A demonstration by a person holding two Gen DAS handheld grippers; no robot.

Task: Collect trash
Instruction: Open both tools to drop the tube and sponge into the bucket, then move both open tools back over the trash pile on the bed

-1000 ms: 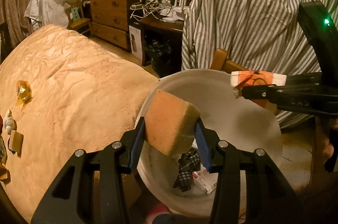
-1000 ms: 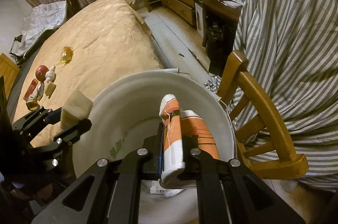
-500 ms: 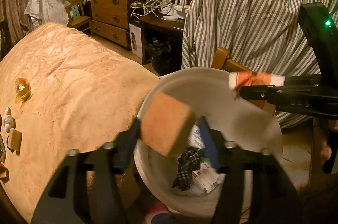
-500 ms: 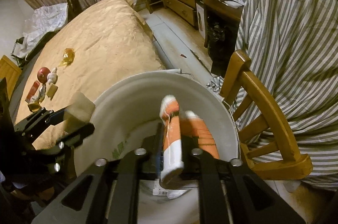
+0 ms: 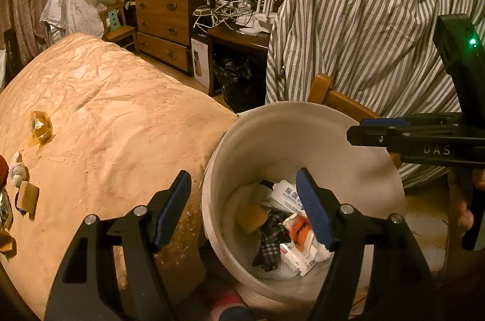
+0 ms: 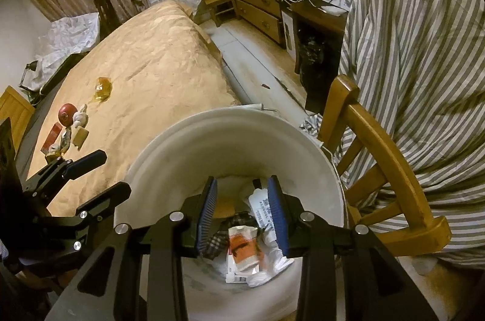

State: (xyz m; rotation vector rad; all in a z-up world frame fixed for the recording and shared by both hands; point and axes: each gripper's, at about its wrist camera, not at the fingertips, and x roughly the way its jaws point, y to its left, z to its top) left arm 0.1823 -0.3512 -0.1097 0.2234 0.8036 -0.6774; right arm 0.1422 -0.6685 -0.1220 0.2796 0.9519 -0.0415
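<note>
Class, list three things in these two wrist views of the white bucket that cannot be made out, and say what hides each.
1. Left wrist view: white bucket's bottom, covered by trash.
2. Right wrist view: tan sponge block in the bucket, mostly behind the right gripper's opening, empty jaws.
3. Left wrist view: small items at the orange bedspread's left edge, cut off.

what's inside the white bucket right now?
In the white bucket: a tan sponge, an orange-and-white packet, a plaid cloth scrap, an alcohol wipes pack and white wrappers. Whatever lies under that pile is covered.
</note>
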